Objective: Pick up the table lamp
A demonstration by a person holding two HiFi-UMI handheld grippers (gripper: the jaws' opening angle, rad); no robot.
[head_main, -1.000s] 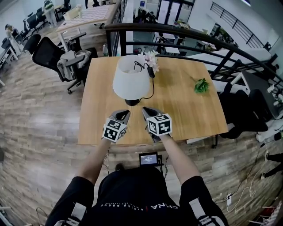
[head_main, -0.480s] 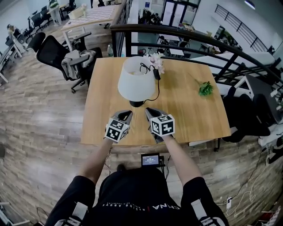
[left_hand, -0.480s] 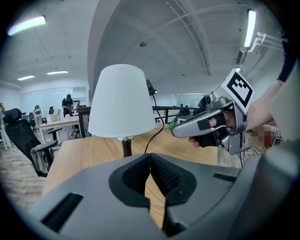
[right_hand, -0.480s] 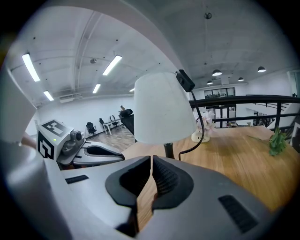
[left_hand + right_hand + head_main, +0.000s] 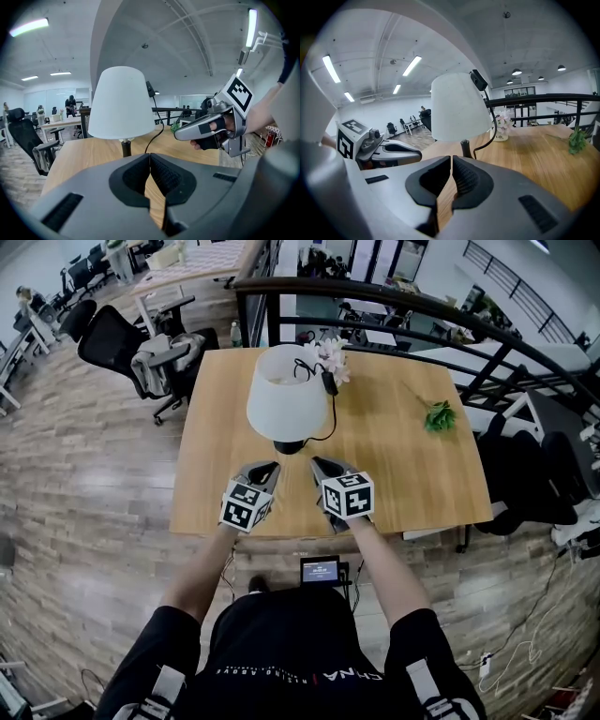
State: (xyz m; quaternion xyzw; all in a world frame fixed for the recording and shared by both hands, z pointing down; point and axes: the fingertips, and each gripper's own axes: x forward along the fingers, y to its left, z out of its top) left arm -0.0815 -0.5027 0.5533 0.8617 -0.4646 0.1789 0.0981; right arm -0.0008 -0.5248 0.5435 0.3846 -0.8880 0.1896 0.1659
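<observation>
The wooden surface (image 5: 394, 474) carries one lamp (image 5: 286, 404) in its middle, one flower vase (image 5: 330, 357) behind it and one green sprig (image 5: 439, 416) well apart. The left gripper (image 5: 265, 470) and right gripper (image 5: 319, 465) hover near the lamp, fingers together, empty.

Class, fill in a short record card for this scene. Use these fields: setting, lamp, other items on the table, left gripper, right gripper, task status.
setting: wooden table in an open office
lamp: table lamp, white shade on a dark base, standing upright
other items: pink flowers just behind the lamp; green sprig further right
left gripper: jaws shut, nothing held, just short of the lamp's base
right gripper: jaws shut, nothing held, also just short of the base
task status: lamp not yet touched
</observation>
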